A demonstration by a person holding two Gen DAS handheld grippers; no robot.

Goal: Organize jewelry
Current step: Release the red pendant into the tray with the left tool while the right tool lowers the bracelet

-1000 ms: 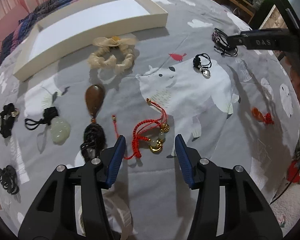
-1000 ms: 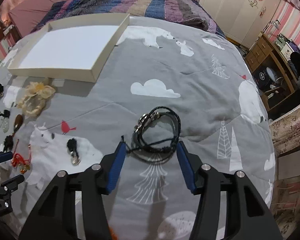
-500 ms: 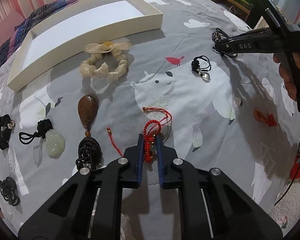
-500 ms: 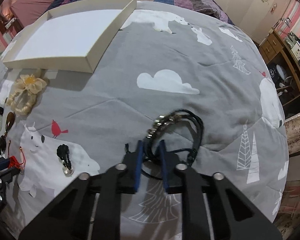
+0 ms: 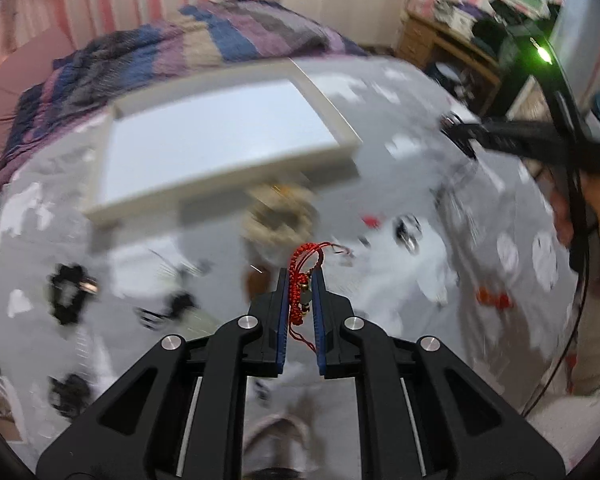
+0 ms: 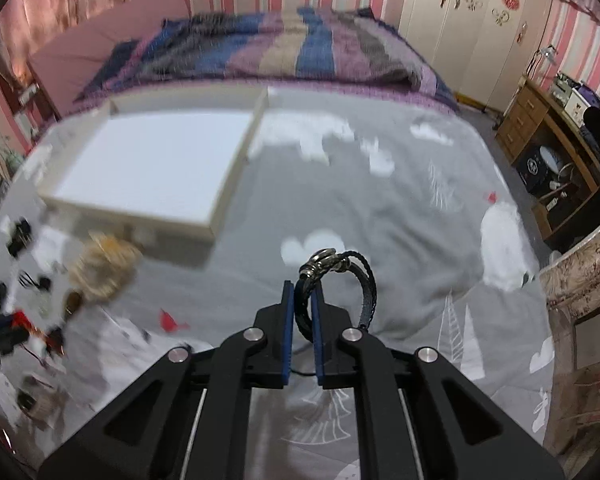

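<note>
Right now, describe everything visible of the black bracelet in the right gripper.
The black bracelet looks like braided leather cord, several strands looped into a ring, joined by silver metal rings at its top. It stands upright, lifted clear of the grey bedspread, one side pinched between the blue-padded fingers of the right gripper.

No text can be read in either view
</note>
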